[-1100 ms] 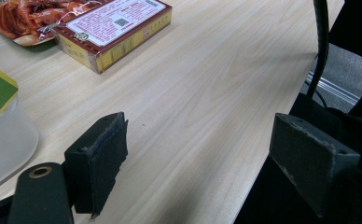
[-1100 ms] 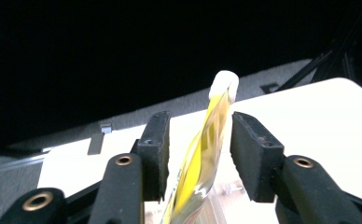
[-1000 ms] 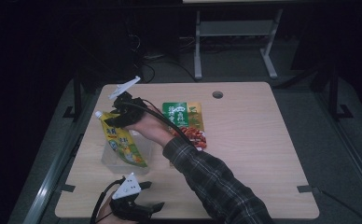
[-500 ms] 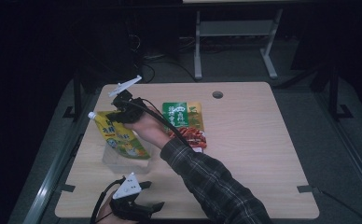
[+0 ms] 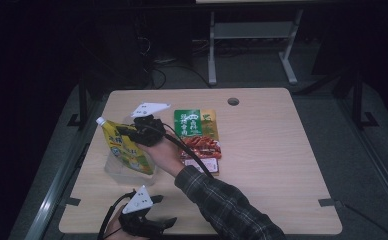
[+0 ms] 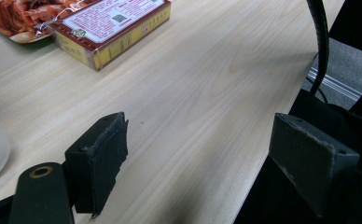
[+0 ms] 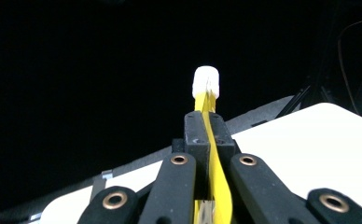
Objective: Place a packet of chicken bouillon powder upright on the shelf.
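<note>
Right tongs (image 7: 208,128) are clamped on the yellow pouch's (image 5: 127,150) thin edge, so it might slip sideways off the clear tub (image 5: 113,167) below; left tongs (image 6: 202,154) gape empty nearby.

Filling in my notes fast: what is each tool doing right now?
Left tool: open, nothing between its jaws, low over the table.
Right tool: shut on the yellow pouch.

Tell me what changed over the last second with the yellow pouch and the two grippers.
The right gripper closed its fingers on the yellow spouted pouch and tipped it up from lying flat, so it now stands over the clear container. The left gripper stayed open at the near edge; the green snack bag and the box did not move.
</note>
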A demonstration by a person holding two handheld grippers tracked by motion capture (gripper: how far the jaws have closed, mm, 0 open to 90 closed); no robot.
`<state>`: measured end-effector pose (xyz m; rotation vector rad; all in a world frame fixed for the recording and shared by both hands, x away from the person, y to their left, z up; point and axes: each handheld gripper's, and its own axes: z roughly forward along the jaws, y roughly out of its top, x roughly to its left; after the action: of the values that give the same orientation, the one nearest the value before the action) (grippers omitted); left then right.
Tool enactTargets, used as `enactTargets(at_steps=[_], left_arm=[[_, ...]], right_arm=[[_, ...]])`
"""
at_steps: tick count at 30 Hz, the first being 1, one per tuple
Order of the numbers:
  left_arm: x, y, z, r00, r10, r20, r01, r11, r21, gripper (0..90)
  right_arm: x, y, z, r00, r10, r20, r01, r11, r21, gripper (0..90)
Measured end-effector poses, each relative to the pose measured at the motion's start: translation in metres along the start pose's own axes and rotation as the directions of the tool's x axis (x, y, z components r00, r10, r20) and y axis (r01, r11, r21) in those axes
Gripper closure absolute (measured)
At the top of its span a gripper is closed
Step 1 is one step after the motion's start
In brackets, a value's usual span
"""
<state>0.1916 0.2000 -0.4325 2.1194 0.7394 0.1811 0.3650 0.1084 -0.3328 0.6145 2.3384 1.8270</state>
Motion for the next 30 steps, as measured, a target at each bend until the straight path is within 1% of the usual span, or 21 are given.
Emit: enactTargets(at_steps=[1,2,4,5,6,7,8,9,10,11,14,15,17,20,22,25,28,29,30], left_arm=[[0.0,0.0,0.0,1.0,-0.003,0.001,0.003,1.0,0.0,18.7],[-0.001,0.0,0.001,1.0,-0.006,0.001,0.006,1.0,0.0,18.7],[-0.001,0.0,0.001,1.0,-0.006,0.002,0.006,1.0,0.001,18.6],[-0.001,0.0,0.001,1.0,-0.008,0.002,0.008,1.0,0.002,18.6],[-0.001,0.0,0.001,1.0,-0.008,0.003,0.008,1.0,0.003,18.7],[-0.001,0.0,0.001,1.0,-0.008,0.003,0.008,1.0,0.004,18.7],[-0.001,-0.001,0.002,0.9999,-0.011,0.004,0.011,0.9999,0.004,18.7],[-0.001,-0.001,0.002,0.9999,-0.011,0.003,0.011,0.9999,0.005,18.7],[-0.001,-0.001,0.002,1.0,-0.009,0.004,0.009,0.9999,0.005,18.7],[-0.001,-0.001,0.002,1.0,-0.007,0.003,0.007,1.0,0.006,18.7],[-0.001,-0.001,0.003,1.0,-0.005,0.005,0.005,0.9999,0.009,18.7],[-0.001,-0.001,0.003,1.0,-0.003,0.005,0.003,0.9999,0.011,18.7],[-0.001,-0.001,0.004,1.0,-0.002,0.004,0.002,0.9999,0.016,18.7],[0.0,0.0,0.004,1.0,0.004,0.002,-0.004,0.9998,0.019,18.6],[0.0,0.0,0.005,1.0,0.005,0.001,-0.005,0.9998,0.019,18.7],[0.0,0.001,0.008,1.0,0.007,0.002,-0.007,0.9997,0.022,18.6],[0.001,0.003,0.01,1.0,0.009,0.003,-0.009,0.9997,0.023,18.6],[0.001,0.003,0.011,1.0,0.008,0.003,-0.008,0.9997,0.024,18.6],[0.001,0.004,0.011,1.0,0.005,0.003,-0.005,0.9997,0.023,18.6]], right_arm=[[0.001,-0.002,-0.001,1.0,0.007,0.003,-0.007,1.0,-0.007,90.0],[0.001,-0.005,-0.002,1.0,0.004,0.007,-0.004,1.0,-0.009,90.0],[0.001,-0.01,-0.003,0.9999,0.003,0.01,-0.003,1.0,-0.001,90.0],[0.002,-0.011,-0.004,0.9999,0.011,0.006,-0.011,1.0,0.005,90.0],[0.002,-0.014,-0.004,1.0,0.005,0.008,-0.005,1.0,0.017,90.0],[0.003,-0.016,-0.005,0.9999,0.001,0.013,-0.002,1.0,0.014,90.0],[0.004,-0.017,-0.007,0.9996,-0.014,0.026,0.014,1.0,0.016,89.8],[0.004,-0.017,-0.008,0.9995,-0.02,0.025,0.019,1.0,0.025,89.4],[0.005,-0.017,-0.009,0.9994,-0.022,0.026,0.022,0.999,0.032,87.6],[0.004,-0.016,-0.009,0.9992,-0.03,0.025,0.029,0.998,0.047,80.7],[0.005,-0.015,-0.011,0.9982,-0.05,0.031,0.047,0.995,0.092,66.0],[0.004,-0.014,-0.014,0.9978,-0.056,0.034,0.052,0.993,0.108,62.5],[0.002,-0.014,-0.018,0.9974,-0.064,0.034,0.059,0.991,0.122,55.6],[0.0,-0.013,-0.031,0.998,-0.058,0.027,0.053,0.988,0.146,46.1],[-0.002,-0.013,-0.04,0.9983,-0.056,0.017,0.052,0.984,0.168,42.9],[-0.006,-0.017,-0.055,0.9983,-0.054,0.021,0.049,0.981,0.187,39.6],[-0.011,-0.023,-0.07,0.9982,-0.05,0.032,0.044,0.981,0.188,38.0],[-0.013,-0.025,-0.075,0.9976,-0.058,0.039,0.049,0.98,0.191,37.5],[-0.014,-0.026,-0.08,0.9982,-0.046,0.039,0.038,0.981,0.191,36.8]])
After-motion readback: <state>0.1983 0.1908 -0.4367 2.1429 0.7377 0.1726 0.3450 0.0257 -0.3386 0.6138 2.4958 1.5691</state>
